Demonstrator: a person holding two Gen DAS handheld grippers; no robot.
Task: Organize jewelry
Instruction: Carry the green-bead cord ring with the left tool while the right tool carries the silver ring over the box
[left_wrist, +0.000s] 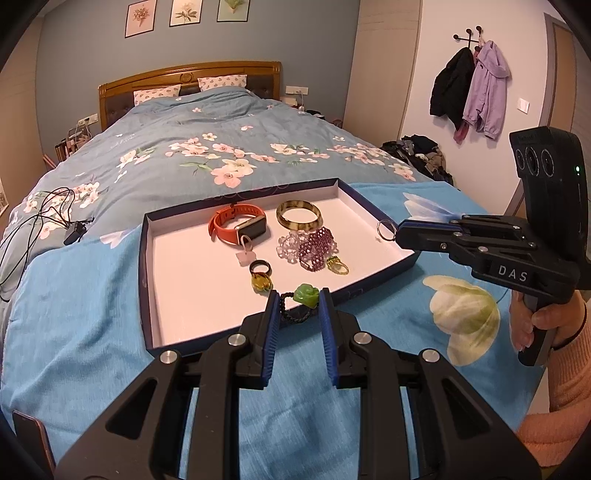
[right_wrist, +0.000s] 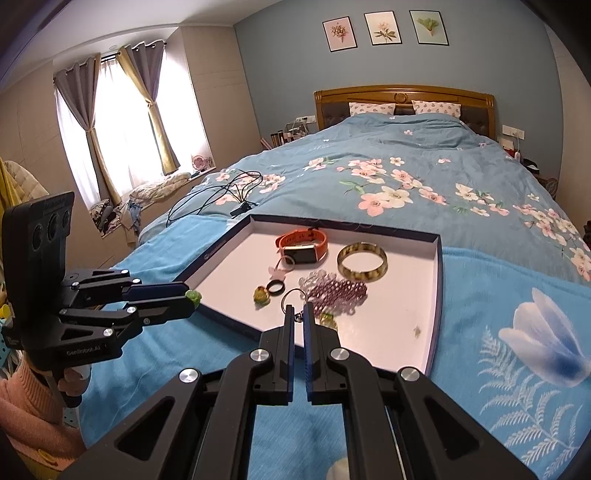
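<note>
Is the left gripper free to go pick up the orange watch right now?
Probably not yet: the left gripper is shut on a green bead bracelet. The path to the watch in the tray looks clear otherwise.

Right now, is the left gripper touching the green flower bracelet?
Touching. The left wrist view shows the left gripper with both blue pads pressed against the green flower bracelet, held over the tray edge.

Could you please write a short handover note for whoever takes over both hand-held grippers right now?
Left hand-held gripper: shut on the green flower ring, at the box lid's near edge.
Right hand-held gripper: shut on a metal key ring, above the lid.
In the lid: orange smartwatch, bangle, bead bracelets, other rings.
Left: place both held pieces.
</note>
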